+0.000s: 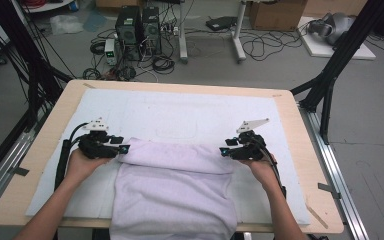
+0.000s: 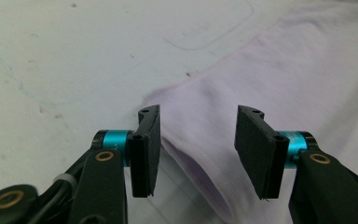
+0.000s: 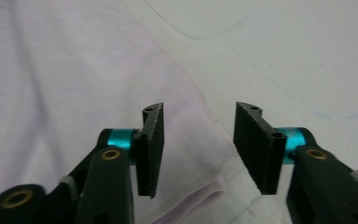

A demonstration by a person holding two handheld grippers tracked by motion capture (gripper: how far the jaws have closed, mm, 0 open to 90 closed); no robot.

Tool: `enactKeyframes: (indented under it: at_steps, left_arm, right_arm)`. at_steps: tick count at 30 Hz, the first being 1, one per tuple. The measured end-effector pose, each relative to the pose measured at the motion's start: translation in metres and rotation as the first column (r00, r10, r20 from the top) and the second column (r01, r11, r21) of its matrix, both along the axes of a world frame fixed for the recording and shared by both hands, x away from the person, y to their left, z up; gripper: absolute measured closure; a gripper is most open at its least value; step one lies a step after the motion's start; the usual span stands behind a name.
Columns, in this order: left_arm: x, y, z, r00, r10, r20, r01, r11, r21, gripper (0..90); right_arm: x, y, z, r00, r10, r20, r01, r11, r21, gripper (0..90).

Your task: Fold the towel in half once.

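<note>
Pale lilac terry towel (image 1: 175,185) lies folded on the white felt-like table mat (image 1: 190,115), its near part hanging over the table's front edge. Left gripper (image 1: 123,149) and right gripper (image 1: 223,151) sit at opposite ends of the soft rolled fold (likely squaring it). Both sets of jaws stand apart, pads clear of the stitched hem (image 2: 214,70), nothing clamped.
</note>
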State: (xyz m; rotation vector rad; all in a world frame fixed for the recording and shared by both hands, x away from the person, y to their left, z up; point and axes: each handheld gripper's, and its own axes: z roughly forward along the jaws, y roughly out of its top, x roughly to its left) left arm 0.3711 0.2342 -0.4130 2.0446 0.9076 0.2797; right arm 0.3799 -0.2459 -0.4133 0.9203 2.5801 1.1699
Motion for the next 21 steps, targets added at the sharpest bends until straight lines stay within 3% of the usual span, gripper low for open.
enactKeyframes:
  at_steps: [2,4,6,8,9,10,13,18,21]
  left_arm:
    - [0.009,-0.003,-0.005,0.9989,0.046,0.009,-0.046,0.9989,0.0,50.8]
    - [0.021,-0.006,-0.013,0.9957,0.088,-0.028,-0.087,0.9956,0.035,48.0]
    - [0.029,-0.009,-0.021,0.9933,0.094,-0.067,-0.091,0.9943,0.057,48.6]
    - [0.031,-0.011,-0.027,0.9941,0.075,-0.078,-0.069,0.9947,0.076,60.5]
    - [0.031,-0.011,-0.026,0.9957,0.071,-0.06,-0.065,0.9942,0.086,65.3]
    - [0.03,-0.011,-0.026,0.9963,0.055,-0.066,-0.05,0.9961,0.073,78.1]
    - [0.028,-0.012,-0.023,0.9978,0.05,-0.042,-0.046,0.9943,0.096,87.2]
    - [0.02,-0.001,-0.005,0.9983,0.058,0.01,-0.058,0.998,0.026,87.9]
    - [0.007,0.007,0.011,0.9984,0.038,0.043,-0.037,0.9991,-0.021,88.1]
  right_arm:
    - [0.006,0.002,-0.008,0.9999,-0.007,-0.013,0.007,0.9998,-0.021,51.2]
    - [0.01,0.005,-0.015,0.9991,-0.012,-0.041,0.01,0.9988,-0.048,52.5]
    - [0.012,0.008,-0.023,0.9973,-0.002,-0.073,-0.003,0.9977,-0.068,57.3]
    - [0.013,0.009,-0.023,0.9968,0.009,-0.08,-0.013,0.9988,-0.047,70.1]
    - [0.012,0.01,-0.023,0.9966,0.022,-0.079,-0.025,0.9987,-0.044,74.7]
    - [0.012,0.011,-0.022,0.9965,0.035,-0.076,-0.038,0.998,-0.049,78.9]
    - [0.011,0.012,-0.019,0.997,0.053,-0.056,-0.057,0.9963,-0.064,82.5]
    - [0.003,0.006,-0.004,0.9988,0.048,-0.009,-0.048,0.9987,-0.019,83.2]
    - [-0.007,0.001,0.011,0.9979,0.057,0.032,-0.057,0.9982,0.016,84.3]
